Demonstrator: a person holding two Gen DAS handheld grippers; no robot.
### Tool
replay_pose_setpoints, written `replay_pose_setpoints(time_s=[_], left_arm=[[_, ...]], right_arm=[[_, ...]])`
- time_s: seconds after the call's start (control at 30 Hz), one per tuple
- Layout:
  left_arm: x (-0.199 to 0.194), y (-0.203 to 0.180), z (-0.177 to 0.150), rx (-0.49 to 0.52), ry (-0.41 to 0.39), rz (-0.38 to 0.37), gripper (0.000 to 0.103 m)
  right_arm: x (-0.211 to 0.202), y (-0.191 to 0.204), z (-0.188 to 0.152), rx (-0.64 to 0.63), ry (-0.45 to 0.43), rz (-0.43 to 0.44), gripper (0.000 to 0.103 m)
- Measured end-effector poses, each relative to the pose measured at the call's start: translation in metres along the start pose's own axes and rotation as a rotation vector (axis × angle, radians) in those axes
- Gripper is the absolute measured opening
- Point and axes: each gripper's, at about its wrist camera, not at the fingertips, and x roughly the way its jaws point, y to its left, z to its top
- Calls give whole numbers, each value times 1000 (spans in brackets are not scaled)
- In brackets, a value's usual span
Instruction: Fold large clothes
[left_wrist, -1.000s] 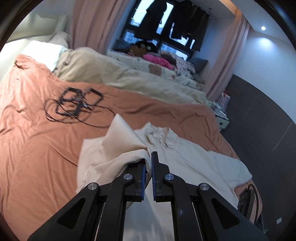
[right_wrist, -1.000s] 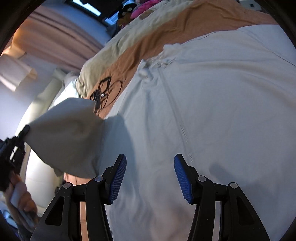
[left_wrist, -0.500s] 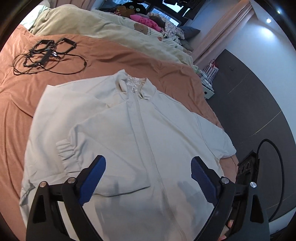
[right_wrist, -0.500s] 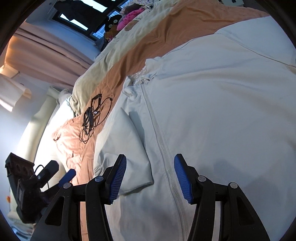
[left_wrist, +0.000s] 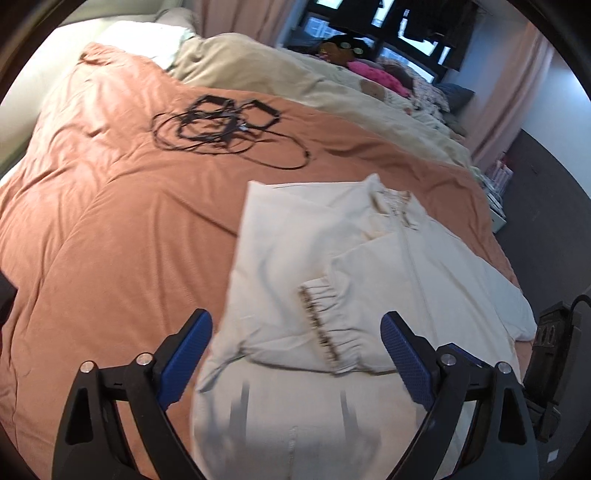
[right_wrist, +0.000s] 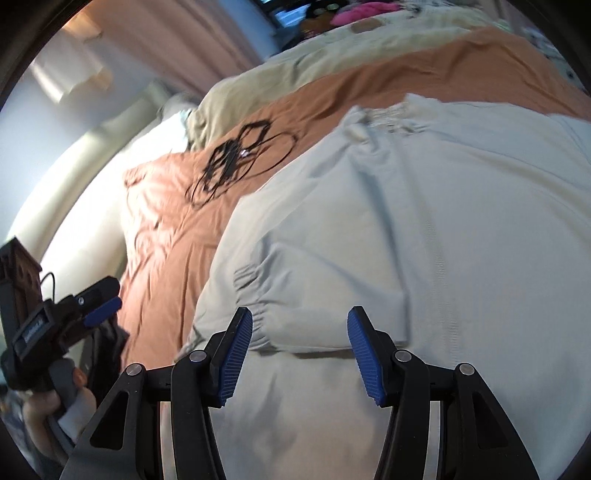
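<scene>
Change: a second ago the left tongs were pinched on a lifted sleeve; half a second ago they had let go, with the sleeve laid across the jacket front, and now they are pulled back toward the bed's left side.
Left tongs (left_wrist: 295, 354): spread wide, blue pads far apart, gripping nothing; they hover over the jacket's left edge, which runs down between the pads.
Right tongs (right_wrist: 300, 349): open about halfway, holding nothing, poised just above the folded sleeve's lower edge.
Jacket (left_wrist: 424, 280): cream, zip-front, lying flat on the bed, collar at 12 o'clock, hem toward the tongs.
Sleeve (left_wrist: 354, 295): folded inward across the chest, its gathered cuff (left_wrist: 325, 328) lying between the left tongs' pads in the left wrist view.
Bedspread (left_wrist: 110, 229): rust-orange, wrinkled, under the jacket and reaching out to 9 o'clock.
Cables (left_wrist: 225, 125): black tangle on the bedspread at 11 o'clock from the jacket, well apart from it.
Duvet (left_wrist: 288, 74): beige, bunched along the far side at 12 o'clock.
Left tongs in the right wrist view (right_wrist: 99, 302): at 9 o'clock, off the bed's edge, gripped by a hand (right_wrist: 51, 398).
</scene>
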Motion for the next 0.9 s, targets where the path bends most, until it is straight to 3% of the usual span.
replay_pose_setpoints(time_s=[0.17, 0.33, 0.43, 0.53, 0.57, 0.67, 0.73, 0.8, 0.9], left_arm=[[5, 38, -13, -42, 43, 45, 57], [18, 56, -25, -39, 72, 63, 53], [30, 62, -31, -37, 99, 75, 43], [42, 66, -36, -29, 125, 90, 42], [46, 67, -38, -29, 135, 94, 42], [57, 69, -41, -35, 159, 98, 42], [63, 67, -42, -30, 166, 103, 42], [65, 62, -43, -18, 169, 109, 42], [67, 54, -43, 1, 170, 119, 42]], right_arm=[[39, 46, -12, -169, 63, -52, 62], [75, 71, -25, -277, 107, -114, 62], [93, 76, -29, -305, 128, -168, 62], [108, 74, -31, -338, 133, -259, 62], [112, 70, -31, -331, 140, -280, 59], [115, 61, -31, -315, 152, -254, 38], [109, 58, -28, -312, 138, -241, 32], [98, 50, -21, -275, 115, -200, 12], [73, 34, -5, -206, 63, -157, 9]])
